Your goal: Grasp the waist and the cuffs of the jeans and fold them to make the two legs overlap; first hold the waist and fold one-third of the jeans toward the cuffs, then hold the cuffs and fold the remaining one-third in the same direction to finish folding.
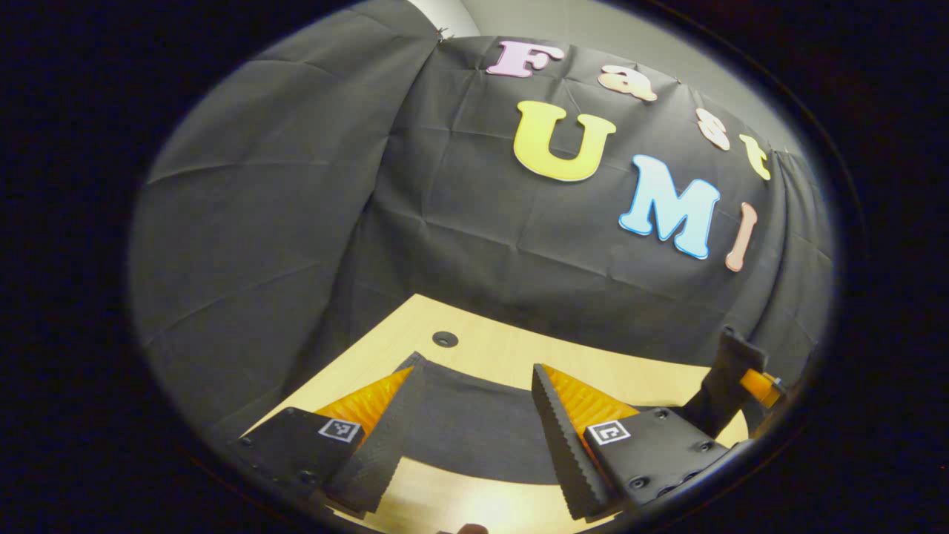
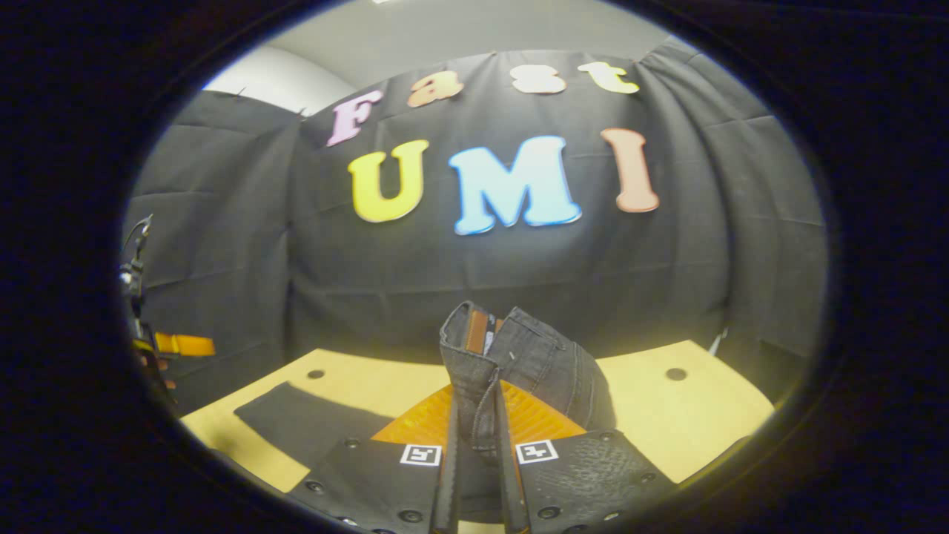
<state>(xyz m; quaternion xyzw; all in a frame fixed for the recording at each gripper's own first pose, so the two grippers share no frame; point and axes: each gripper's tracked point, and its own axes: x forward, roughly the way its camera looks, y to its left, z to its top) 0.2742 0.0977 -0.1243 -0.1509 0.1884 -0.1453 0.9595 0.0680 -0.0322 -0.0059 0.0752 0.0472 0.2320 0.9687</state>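
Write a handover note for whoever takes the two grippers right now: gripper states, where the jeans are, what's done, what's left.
Right gripper: shut on the jeans' waist, which is bunched and lifted off the table.
Left gripper: open, hovering low over a flat dark part of the jeans on the table; fingers either side of the cloth, not gripping.
Done: waist grasped and raised.
Cannot tell: whether the legs already overlap.
Left: carry the waist toward the cuffs for the first third, then take the cuffs and fold the last third the same way.
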